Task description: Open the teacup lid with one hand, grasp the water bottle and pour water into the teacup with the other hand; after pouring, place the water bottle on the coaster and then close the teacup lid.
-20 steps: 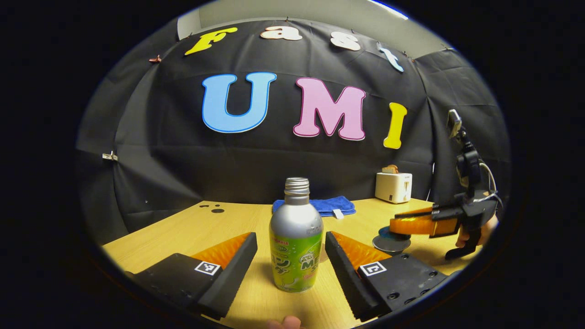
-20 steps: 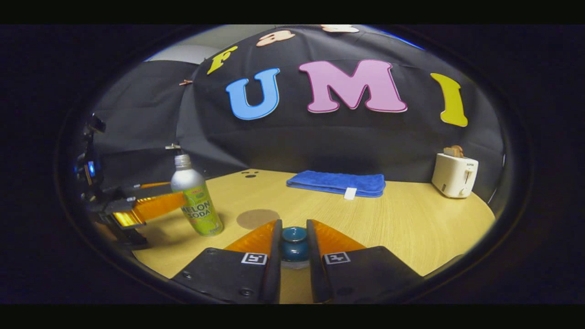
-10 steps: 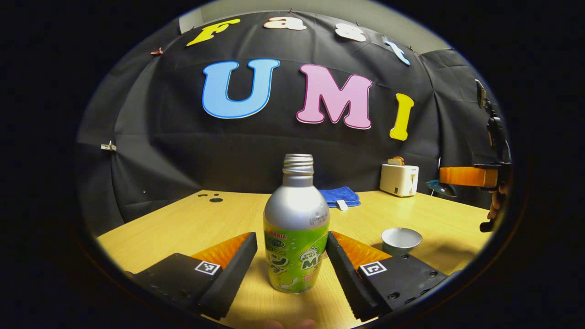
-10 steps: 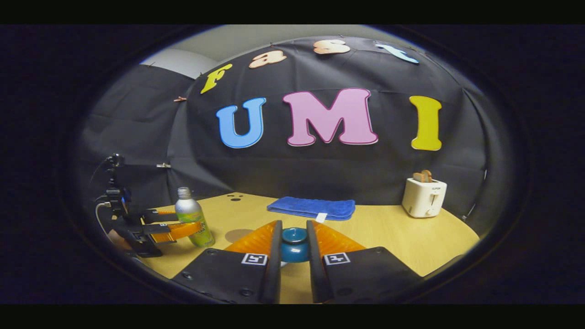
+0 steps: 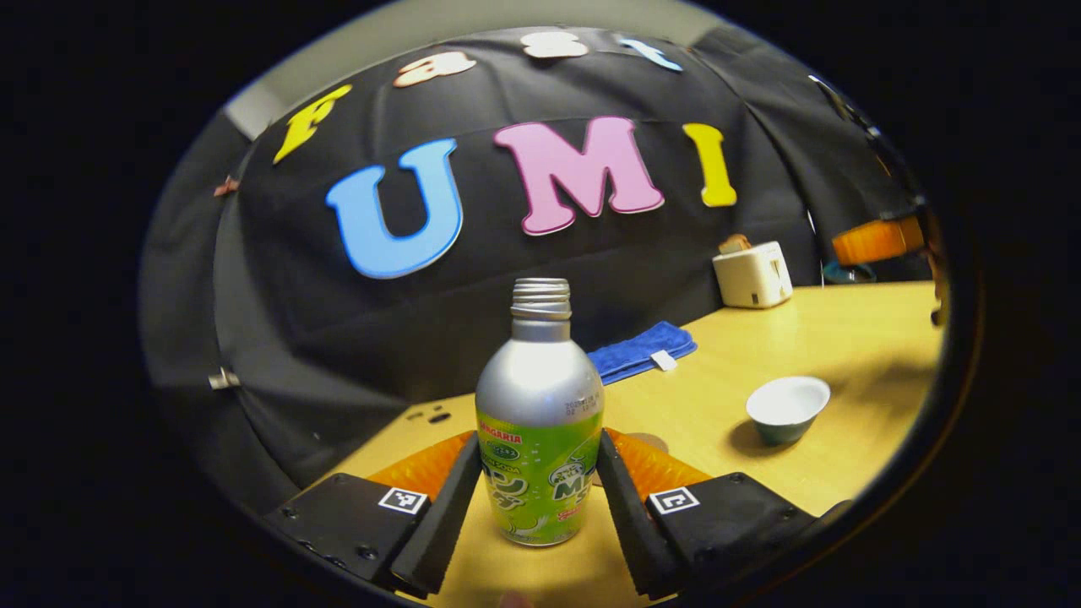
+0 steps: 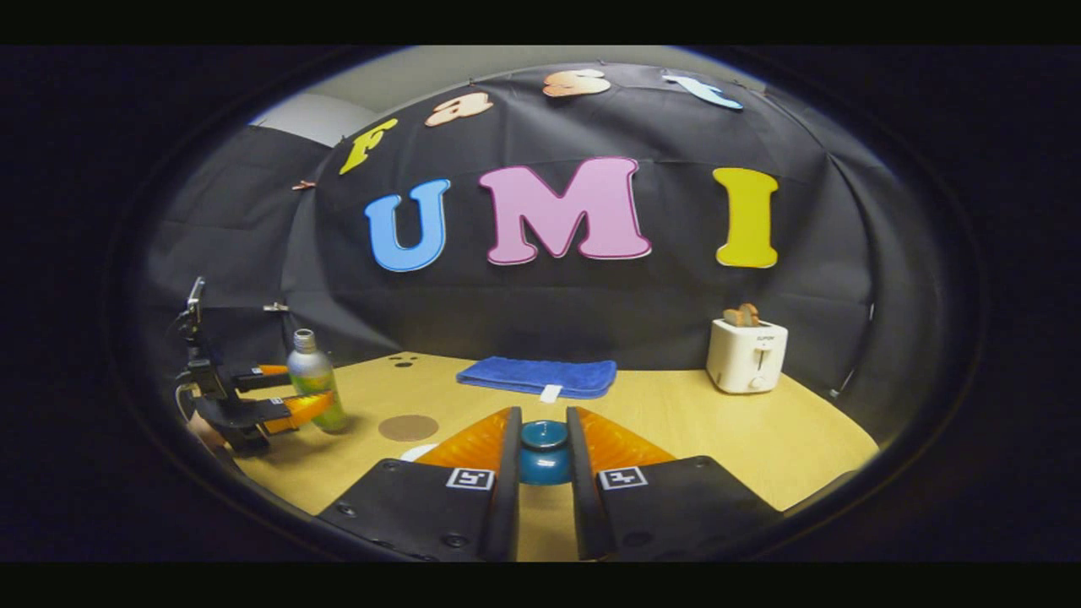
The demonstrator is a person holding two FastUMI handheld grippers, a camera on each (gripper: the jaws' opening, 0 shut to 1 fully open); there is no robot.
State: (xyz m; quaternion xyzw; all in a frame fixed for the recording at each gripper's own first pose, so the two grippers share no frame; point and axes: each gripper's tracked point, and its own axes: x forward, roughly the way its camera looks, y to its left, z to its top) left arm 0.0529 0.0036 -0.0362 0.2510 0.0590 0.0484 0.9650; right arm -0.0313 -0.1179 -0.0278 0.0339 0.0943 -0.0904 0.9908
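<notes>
The silver and green water bottle [image 5: 540, 422], uncapped, stands between the fingers of my left gripper [image 5: 538, 441], which is shut on its green body. From the right gripper view the bottle [image 6: 312, 380] and left gripper [image 6: 283, 393] sit at the table's left. My right gripper [image 6: 543, 418] is shut on the blue knob of the teacup lid [image 6: 545, 452], held in the air. The left gripper view shows that lid [image 5: 844, 272] high at the right under the right gripper [image 5: 878, 241]. The teacup [image 5: 787, 408] stands uncovered, white inside. The round brown coaster [image 6: 408, 427] lies near the bottle.
A folded blue towel [image 6: 538, 377] lies at the back of the wooden table [image 6: 676, 422]. A white toaster [image 6: 746, 355] with toast stands at the back right. Black cloth walls close the table in behind.
My left gripper's fingers closed onto the bottle and the view tilted. My right gripper lifted the lid off the teacup and carried it up and away to the right.
</notes>
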